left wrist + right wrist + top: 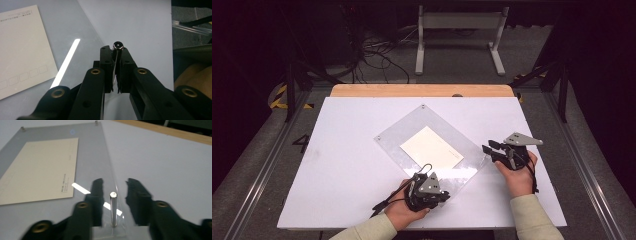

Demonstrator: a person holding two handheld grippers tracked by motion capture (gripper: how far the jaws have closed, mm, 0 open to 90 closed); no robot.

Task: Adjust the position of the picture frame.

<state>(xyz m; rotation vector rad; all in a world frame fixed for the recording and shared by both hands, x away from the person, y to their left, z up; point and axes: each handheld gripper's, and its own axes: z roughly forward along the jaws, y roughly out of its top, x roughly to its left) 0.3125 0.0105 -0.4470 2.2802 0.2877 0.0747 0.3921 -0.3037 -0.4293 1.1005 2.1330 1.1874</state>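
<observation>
Each black gripper point(428, 192) point(490, 148) carries a grey three-cornered plate, brass-coloured rivets point(95, 71) at its linkage joints and a trailing black cable point(384, 202). Cream sleeves point(532, 216) cover both forearms.

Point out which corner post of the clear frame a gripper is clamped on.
The near-corner post: the left gripper is shut on it. The right-corner post stands between open jaws.

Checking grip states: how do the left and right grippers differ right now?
The left gripper is shut on a corner pin of the clear panel; the right gripper is open, its jaws straddling another pin untouched. Left sits at the panel's near corner, right at its right corner. Both are black and hand-held.
</observation>
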